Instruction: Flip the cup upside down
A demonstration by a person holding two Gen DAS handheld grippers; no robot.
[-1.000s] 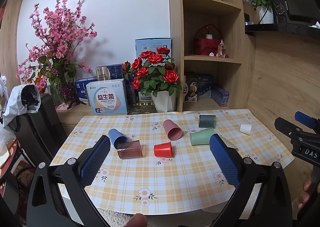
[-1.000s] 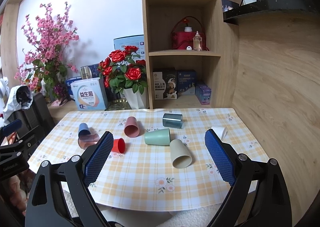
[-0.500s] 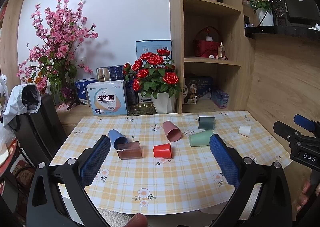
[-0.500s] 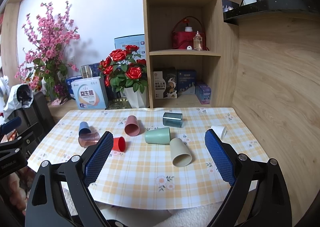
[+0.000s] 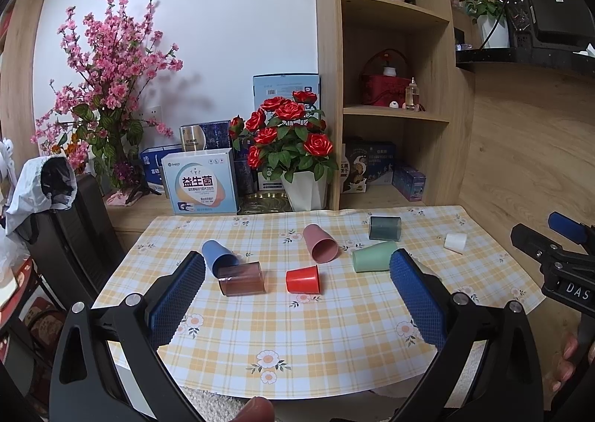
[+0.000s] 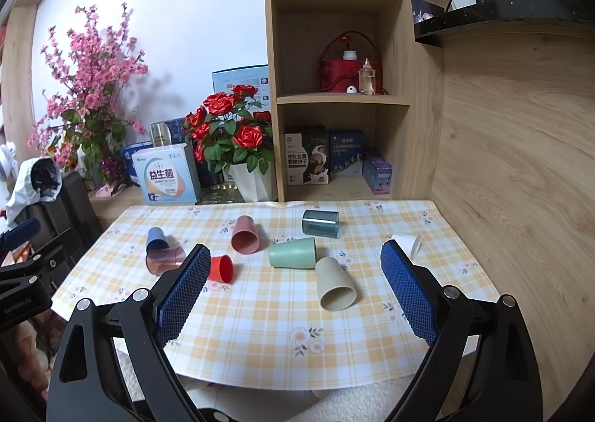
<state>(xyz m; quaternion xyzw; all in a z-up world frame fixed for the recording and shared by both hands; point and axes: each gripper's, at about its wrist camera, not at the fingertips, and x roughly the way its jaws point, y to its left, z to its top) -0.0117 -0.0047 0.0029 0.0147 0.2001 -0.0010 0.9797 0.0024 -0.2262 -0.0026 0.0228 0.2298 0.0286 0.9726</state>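
Both my grippers, left gripper and right gripper, are spread wide and holding nothing, hovering off the near edge of the checked floral tablecloth.

All the cups lie on their sides, none flipped yet. Nearest my right is the beige plastic cup, mouth toward me, with the mint green cup just behind it. Small red cup sits mid-table, the translucent brown tumbler touching the blue cup.

My worry: they're round, so a sloppy pinch probably rolls one into its neighbour or off the edge.
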